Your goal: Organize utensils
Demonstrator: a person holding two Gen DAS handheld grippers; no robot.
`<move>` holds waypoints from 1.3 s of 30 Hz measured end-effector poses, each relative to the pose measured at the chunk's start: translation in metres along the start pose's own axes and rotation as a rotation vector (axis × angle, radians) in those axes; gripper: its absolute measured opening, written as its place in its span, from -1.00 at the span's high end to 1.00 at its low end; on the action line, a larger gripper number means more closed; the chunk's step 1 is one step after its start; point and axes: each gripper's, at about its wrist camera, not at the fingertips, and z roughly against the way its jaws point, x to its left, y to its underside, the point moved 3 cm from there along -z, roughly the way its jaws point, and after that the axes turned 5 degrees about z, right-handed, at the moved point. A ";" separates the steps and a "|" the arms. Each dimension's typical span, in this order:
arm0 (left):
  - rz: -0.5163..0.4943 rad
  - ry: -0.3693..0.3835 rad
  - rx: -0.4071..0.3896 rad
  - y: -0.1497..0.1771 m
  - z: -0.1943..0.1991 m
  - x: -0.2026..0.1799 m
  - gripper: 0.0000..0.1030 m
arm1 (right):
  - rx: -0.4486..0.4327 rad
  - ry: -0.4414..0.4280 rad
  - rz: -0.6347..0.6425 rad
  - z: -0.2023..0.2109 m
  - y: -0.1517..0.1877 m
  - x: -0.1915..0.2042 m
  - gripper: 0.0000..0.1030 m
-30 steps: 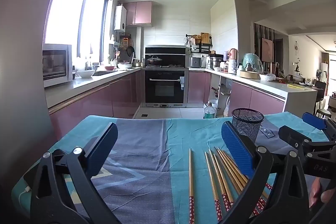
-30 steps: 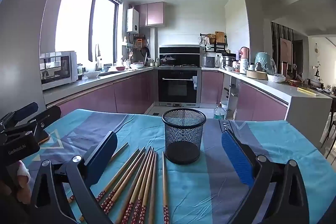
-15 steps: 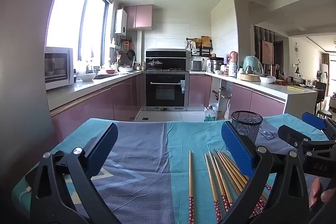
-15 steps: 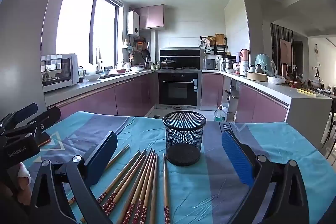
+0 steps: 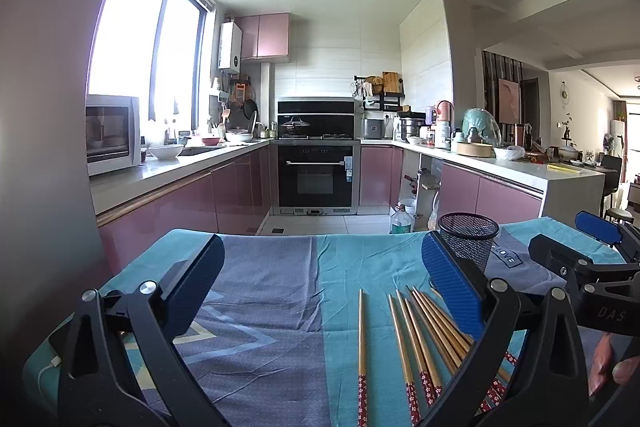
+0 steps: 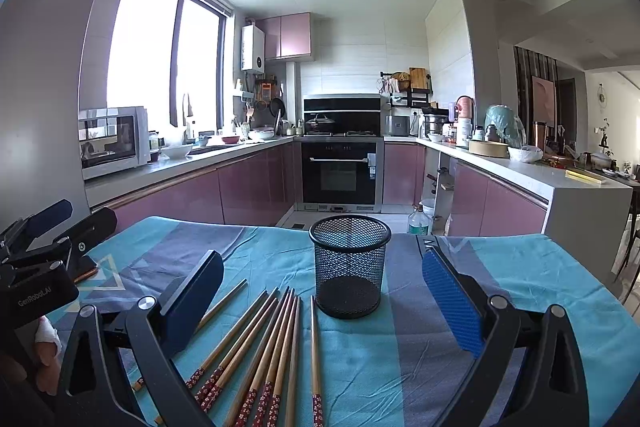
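Observation:
Several wooden chopsticks (image 6: 276, 343) with red patterned ends lie side by side on the blue patchwork cloth (image 6: 400, 355); the left wrist view shows the same chopsticks (image 5: 416, 339) at lower right. Just behind them stands an empty black mesh cup (image 6: 349, 271), upright, also visible as the mesh cup (image 5: 469, 241) at the right. My right gripper (image 6: 322, 291) is open, hovering over the chopsticks with the cup between its fingers' line. My left gripper (image 5: 320, 279) is open over bare cloth, left of the chopsticks. Neither holds anything.
The cloth-covered table (image 5: 260, 307) ends toward a kitchen floor with a plastic bottle (image 6: 418, 221). Pink cabinets, an oven (image 6: 339, 171) and counters stand beyond. A phone with a cable (image 5: 54, 359) lies at the table's left edge. A person's hand (image 5: 608, 363) holds the other gripper.
Both cameras have tilted or lowered slightly, so the table, cup and chopsticks sit a little lower in view. Both grippers stay open and nothing on the table has moved.

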 end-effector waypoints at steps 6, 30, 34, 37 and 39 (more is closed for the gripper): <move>-0.002 0.000 -0.002 0.000 0.001 -0.001 -0.89 | 0.003 -0.004 -0.001 -0.001 0.000 0.000 -0.87; -0.004 0.000 -0.002 0.002 0.000 -0.003 -0.89 | 0.001 -0.003 -0.005 -0.003 0.001 0.000 -0.87; -0.004 0.001 -0.002 0.003 0.001 -0.003 -0.89 | 0.001 -0.004 -0.005 -0.003 0.001 0.000 -0.87; -0.005 0.000 -0.002 0.003 0.001 -0.003 -0.89 | -0.001 -0.003 -0.006 -0.003 0.000 0.000 -0.87; -0.005 0.001 -0.001 0.003 0.001 -0.003 -0.89 | 0.002 -0.003 -0.006 -0.002 0.001 0.000 -0.87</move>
